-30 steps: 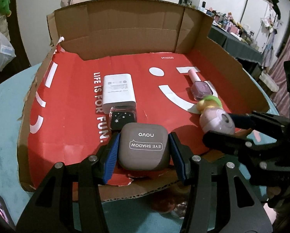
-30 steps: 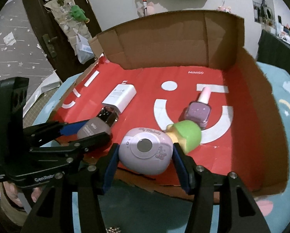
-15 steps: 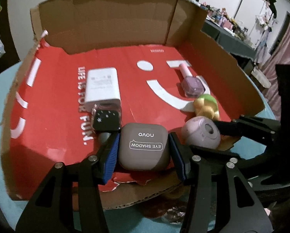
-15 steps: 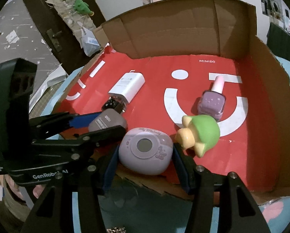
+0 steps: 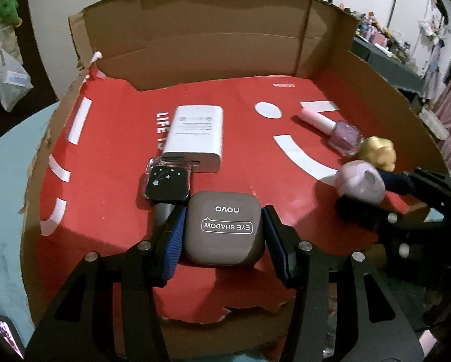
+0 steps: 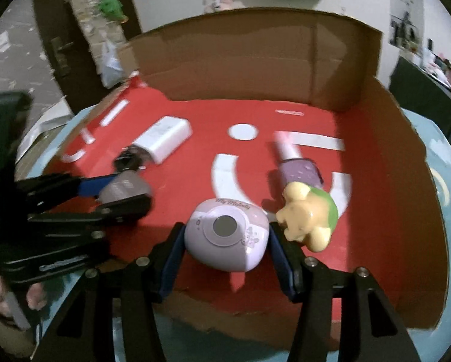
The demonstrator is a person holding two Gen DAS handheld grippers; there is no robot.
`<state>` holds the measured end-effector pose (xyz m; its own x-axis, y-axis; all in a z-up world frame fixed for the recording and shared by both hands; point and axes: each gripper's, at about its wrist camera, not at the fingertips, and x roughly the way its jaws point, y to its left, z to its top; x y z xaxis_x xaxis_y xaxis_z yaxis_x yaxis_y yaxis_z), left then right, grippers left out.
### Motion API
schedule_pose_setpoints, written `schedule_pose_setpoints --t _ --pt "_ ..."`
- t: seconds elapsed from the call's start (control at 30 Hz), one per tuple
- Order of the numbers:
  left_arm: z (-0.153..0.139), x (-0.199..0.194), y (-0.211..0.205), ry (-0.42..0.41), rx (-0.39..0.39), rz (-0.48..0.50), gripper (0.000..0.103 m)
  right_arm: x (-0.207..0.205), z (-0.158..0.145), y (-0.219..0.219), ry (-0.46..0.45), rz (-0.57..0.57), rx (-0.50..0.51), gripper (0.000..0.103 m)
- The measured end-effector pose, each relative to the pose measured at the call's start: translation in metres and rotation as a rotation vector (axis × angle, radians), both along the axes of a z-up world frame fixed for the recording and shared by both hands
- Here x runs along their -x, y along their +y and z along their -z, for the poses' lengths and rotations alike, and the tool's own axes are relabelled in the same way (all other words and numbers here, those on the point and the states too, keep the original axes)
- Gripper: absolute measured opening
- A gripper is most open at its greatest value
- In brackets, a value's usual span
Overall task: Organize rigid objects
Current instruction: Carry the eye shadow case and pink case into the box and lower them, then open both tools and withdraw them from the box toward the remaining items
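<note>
My left gripper (image 5: pixel 223 223) is shut on a taupe eye shadow case (image 5: pixel 223 229) just above the red floor of the cardboard box (image 5: pixel 195 45). My right gripper (image 6: pixel 227 236) is shut on a lilac rounded case (image 6: pixel 228 238) with a grey disc on top; the same case (image 5: pixel 362 181) shows at the right of the left wrist view. A yellow-and-green toy figure (image 6: pixel 309 218) touches the right finger. Behind it lies a purple nail polish bottle (image 6: pixel 299 170). A black star-print compact (image 5: pixel 168 181) sits by the left finger, with a white power bank (image 5: pixel 196 134) behind it.
The box's cardboard walls stand at the back and right (image 6: pixel 406 181), and the torn front edge (image 5: pixel 225 316) lies under my left gripper. The box rests on a light blue table (image 5: pixel 2 181). A hand (image 6: pixel 29 298) grips the left tool's handle.
Both grippers have carried their cases forward into the box. The lilac case now sits beside the toy figure, which has tipped over. The eye shadow case has moved up beside the star compact.
</note>
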<state>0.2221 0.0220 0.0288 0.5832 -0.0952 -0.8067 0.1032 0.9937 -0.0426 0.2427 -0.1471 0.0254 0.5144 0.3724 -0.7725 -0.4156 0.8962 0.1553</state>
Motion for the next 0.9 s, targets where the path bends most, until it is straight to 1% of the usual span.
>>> schedule_pose_setpoints --t 0.1,0.3,0.53,0.7,0.9 --pt "0.0007 -0.0003 0.0015 -0.003 -0.009 -0.009 0.048 -0.0047 0.0010 -0.0046 -0.014 0.028 0.004 0.057" --pt "0.0007 -0.0007 0.0003 -0.002 -0.013 -0.013 0.048 -0.0060 0.0044 0.0004 -0.018 0.020 0.036 0.058" --pt "0.0009 -0.0019 0.0005 0.002 -0.007 -0.014 0.048 -0.0057 0.0042 0.0007 -0.015 0.020 0.030 0.058" --pt "0.0017 -0.0038 0.0059 0.015 0.026 -0.019 0.049 -0.0057 0.0041 -0.0004 -0.010 0.021 0.021 0.058" --pt "0.0024 -0.0034 0.0037 0.013 0.009 -0.019 0.049 -0.0060 0.0040 -0.0006 -0.008 0.021 0.019 0.058"
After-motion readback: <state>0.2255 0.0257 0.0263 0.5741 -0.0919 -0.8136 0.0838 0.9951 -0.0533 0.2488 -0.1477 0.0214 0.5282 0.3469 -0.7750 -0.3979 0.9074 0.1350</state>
